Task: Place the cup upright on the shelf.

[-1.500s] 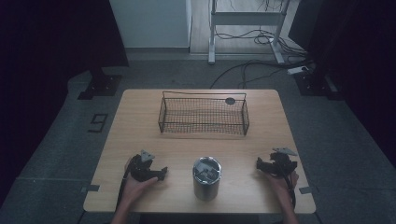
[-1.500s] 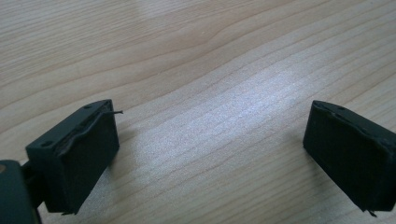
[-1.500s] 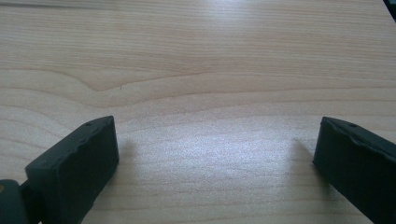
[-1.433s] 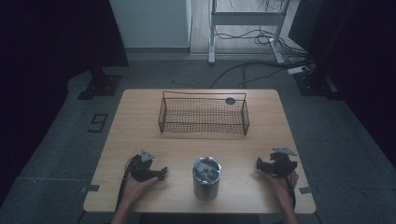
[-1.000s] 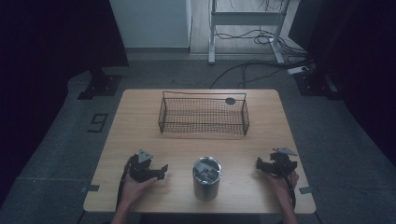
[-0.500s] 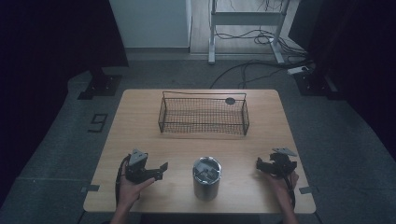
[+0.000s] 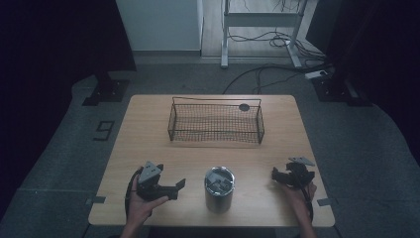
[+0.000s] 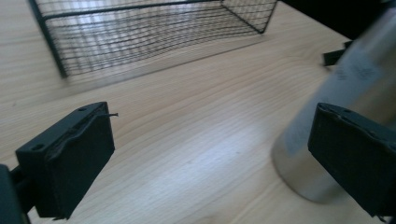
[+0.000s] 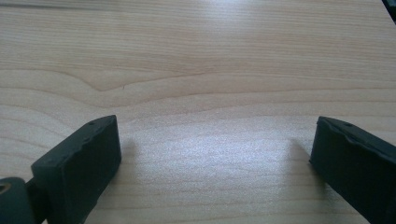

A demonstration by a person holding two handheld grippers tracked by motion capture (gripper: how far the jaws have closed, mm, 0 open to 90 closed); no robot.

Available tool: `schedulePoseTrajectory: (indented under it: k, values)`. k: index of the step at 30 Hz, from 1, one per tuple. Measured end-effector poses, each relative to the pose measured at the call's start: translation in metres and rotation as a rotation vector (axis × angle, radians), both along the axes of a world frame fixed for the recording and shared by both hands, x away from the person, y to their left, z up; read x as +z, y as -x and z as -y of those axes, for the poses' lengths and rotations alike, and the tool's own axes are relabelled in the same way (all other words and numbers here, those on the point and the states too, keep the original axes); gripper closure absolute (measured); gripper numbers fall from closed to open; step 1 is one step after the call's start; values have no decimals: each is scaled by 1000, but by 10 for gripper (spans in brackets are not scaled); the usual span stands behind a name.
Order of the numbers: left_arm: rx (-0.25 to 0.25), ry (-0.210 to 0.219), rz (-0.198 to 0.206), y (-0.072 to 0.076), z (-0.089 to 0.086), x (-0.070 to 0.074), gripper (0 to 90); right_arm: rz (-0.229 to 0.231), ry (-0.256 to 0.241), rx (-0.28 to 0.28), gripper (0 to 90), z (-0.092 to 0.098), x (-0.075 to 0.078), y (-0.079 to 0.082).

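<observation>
**Left gripper swings toward the can**

Since half a second ago the left gripper (image 7: 168, 187) has turned inward; the right gripper (image 7: 282, 176) has kept still. Both sets of jaws stand wide, holding nothing. The metal can (image 8: 345, 116) sits just beyond the left gripper's right-hand jaw, its side partly behind it. The wire basket (image 8: 140, 32) lies well ahead. This looks like an approach: next, centring the can between the jaws.

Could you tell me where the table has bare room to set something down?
Free: the wide strip between the wire basket and the metal cup, and both side margins beside the basket. Crowded: the near edge, with the left gripper, cup and right gripper.
</observation>
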State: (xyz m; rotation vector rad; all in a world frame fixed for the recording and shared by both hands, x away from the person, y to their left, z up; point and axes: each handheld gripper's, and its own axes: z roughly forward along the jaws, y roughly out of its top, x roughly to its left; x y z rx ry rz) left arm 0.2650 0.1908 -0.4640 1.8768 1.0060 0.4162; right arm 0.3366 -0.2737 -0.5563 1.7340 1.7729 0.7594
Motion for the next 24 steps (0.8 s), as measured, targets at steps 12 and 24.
schedulePoseTrajectory:
  k: [12,24]
  values:
    - [-96,2,-4,14,19,8,0,-1,-2,2,19,0,0,0]
    - [-193,-8,-14,25,46,6,0,0,-1,4,20,1,0,0]
